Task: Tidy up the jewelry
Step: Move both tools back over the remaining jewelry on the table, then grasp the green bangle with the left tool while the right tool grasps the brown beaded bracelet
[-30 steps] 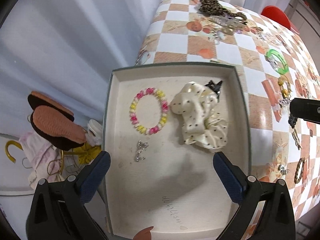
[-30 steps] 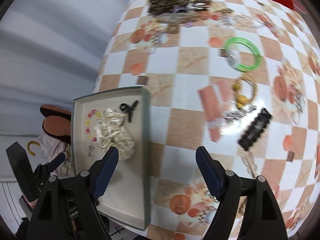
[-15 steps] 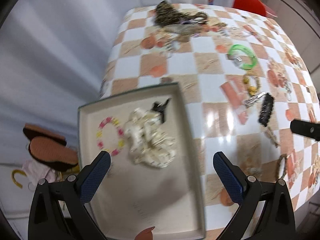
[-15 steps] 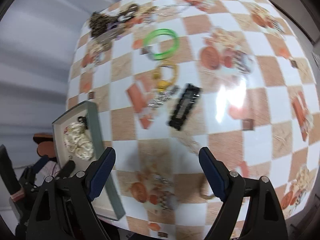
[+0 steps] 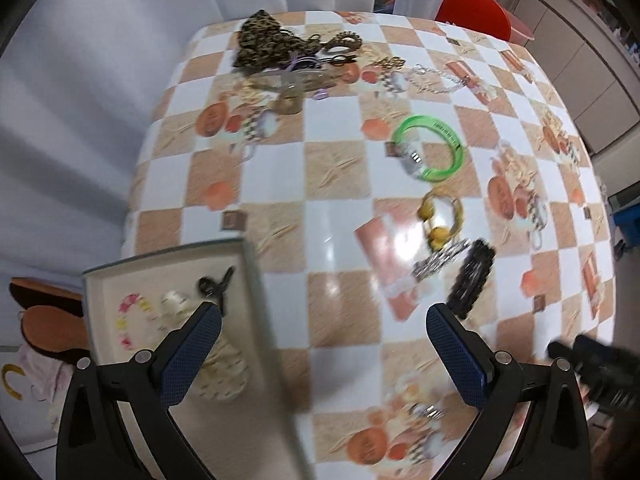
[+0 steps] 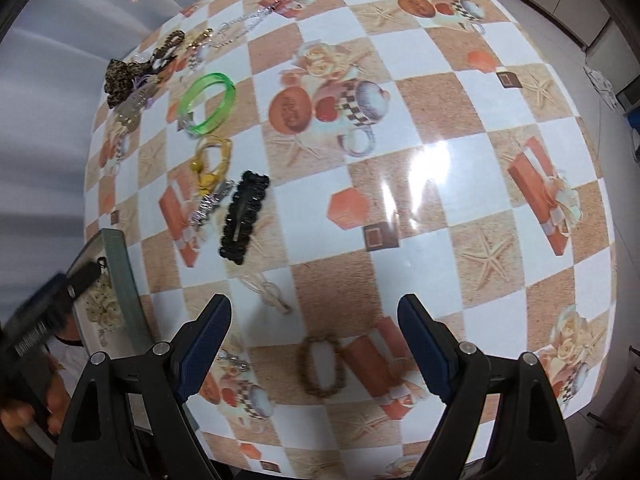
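A grey-green tray (image 5: 256, 280) at the table's left edge holds a pink-and-yellow bead bracelet (image 5: 134, 320), a cream dotted scrunchie (image 5: 224, 372) and a small black clip (image 5: 214, 284). On the checked tablecloth lie a green bangle (image 5: 430, 148), a yellow bead hair tie (image 5: 440, 216), a silver clip (image 5: 440, 260) and a black hair clip (image 5: 472, 280). My left gripper (image 5: 320, 344) is open and empty, above the tray's right rim. My right gripper (image 6: 316, 344) is open and empty, over a brown bead bracelet (image 6: 322, 364). The black hair clip (image 6: 244, 216) also shows there.
A heap of leopard scrunchie, chains and hair ties (image 5: 280, 48) lies at the table's far edge. A silver chain (image 5: 436, 76) lies beside it. A red chair (image 5: 476, 12) stands behind the table. Slippers (image 5: 44, 320) lie on the floor at the left.
Both grippers have swung right and away from the tray, over the tablecloth. The tray has slid to the lower left of both views. Both grippers stay open.
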